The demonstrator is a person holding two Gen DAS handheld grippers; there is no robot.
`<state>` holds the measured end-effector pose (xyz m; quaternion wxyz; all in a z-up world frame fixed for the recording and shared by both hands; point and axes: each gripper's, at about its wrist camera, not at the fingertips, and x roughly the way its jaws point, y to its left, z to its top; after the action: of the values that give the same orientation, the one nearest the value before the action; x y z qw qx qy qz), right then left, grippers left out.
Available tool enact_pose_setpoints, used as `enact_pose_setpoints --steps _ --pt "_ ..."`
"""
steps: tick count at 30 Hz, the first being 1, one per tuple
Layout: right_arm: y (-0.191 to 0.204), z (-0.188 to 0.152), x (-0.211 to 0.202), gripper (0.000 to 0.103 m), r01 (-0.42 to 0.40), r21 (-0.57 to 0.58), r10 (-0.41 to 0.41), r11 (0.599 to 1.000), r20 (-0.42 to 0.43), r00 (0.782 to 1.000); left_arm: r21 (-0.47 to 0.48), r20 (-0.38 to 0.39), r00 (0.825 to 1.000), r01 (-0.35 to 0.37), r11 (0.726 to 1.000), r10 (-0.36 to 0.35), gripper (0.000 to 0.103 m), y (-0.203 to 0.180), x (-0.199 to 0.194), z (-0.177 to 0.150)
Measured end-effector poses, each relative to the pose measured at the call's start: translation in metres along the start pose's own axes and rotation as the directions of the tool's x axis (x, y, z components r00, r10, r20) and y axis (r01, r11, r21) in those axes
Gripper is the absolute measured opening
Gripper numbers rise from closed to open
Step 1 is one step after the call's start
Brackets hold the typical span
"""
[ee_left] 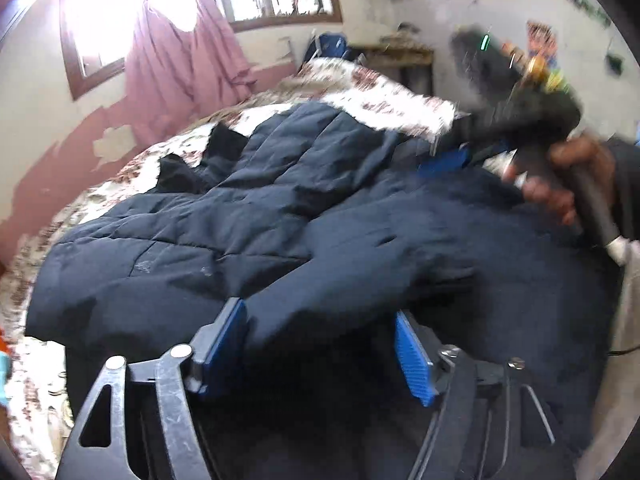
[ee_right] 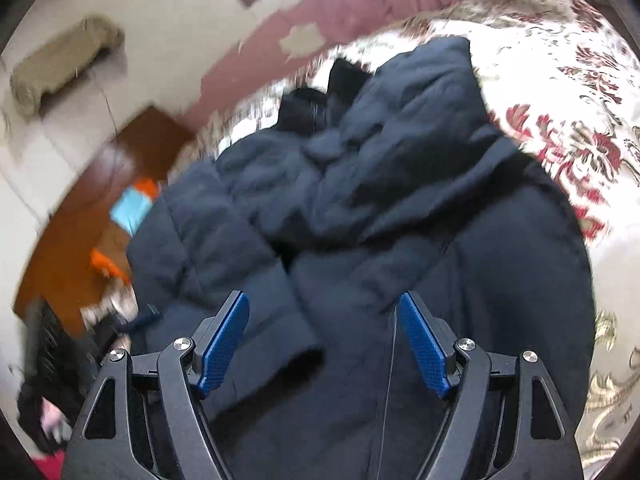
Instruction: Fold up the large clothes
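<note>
Fingers [ee_right: 224, 344] of both grippers spread, holding nothing; navy puffer jacket [ee_left: 280, 216] lies ahead on floral bed [ee_right: 560, 100], long axis running away; left gripper [ee_left: 320, 344] nearer hem.

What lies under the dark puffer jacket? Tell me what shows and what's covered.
The navy jacket lies on a floral bedspread, which shows around its edges. Whatever sits directly beneath the jacket is hidden. Both the left gripper and the right gripper are open above it.
</note>
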<state>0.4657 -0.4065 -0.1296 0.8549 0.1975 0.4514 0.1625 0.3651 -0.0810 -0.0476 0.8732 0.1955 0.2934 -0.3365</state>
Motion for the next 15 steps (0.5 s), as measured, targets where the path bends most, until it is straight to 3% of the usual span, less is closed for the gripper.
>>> enact_pose_setpoints --steps 4,7,9,11,12,14,15 --pt "0.016 -0.013 0.009 0.073 0.035 -0.059 -0.036 0.998 -0.013 0.999 -0.068 0.088 0.996 0.026 0.997 -0.02 0.084 0.016 -0.023 0.0" --pt "0.027 -0.016 0.008 0.073 -0.005 -0.074 0.004 0.997 -0.006 1.0 -0.146 0.126 0.991 -0.018 0.989 0.037 0.086 0.035 -0.029 -0.001" --pt "0.038 -0.019 0.009 0.068 0.007 -0.123 -0.008 0.992 -0.011 1.0 -0.199 0.132 0.984 -0.089 0.976 0.117 0.087 0.052 -0.034 -0.004" --pt "0.051 -0.018 0.012 0.048 0.035 -0.17 -0.036 0.985 -0.003 0.999 -0.253 0.113 0.972 -0.172 0.952 0.205 0.088 0.07 -0.036 -0.008" --pt "0.057 -0.017 0.013 0.044 0.059 -0.191 -0.058 0.98 0.007 0.998 -0.277 0.1 0.964 -0.211 0.937 0.247 0.088 0.079 -0.037 -0.009" --pt "0.061 -0.015 0.005 0.01 0.082 -0.216 -0.077 0.973 0.031 0.997 -0.333 0.073 0.945 -0.278 0.901 0.318 0.088 0.097 -0.037 -0.014" --pt "0.063 -0.012 0.002 0.008 0.084 -0.224 -0.074 0.971 0.051 0.996 -0.366 0.06 0.937 -0.3 0.881 0.344 0.088 0.108 -0.039 -0.017"
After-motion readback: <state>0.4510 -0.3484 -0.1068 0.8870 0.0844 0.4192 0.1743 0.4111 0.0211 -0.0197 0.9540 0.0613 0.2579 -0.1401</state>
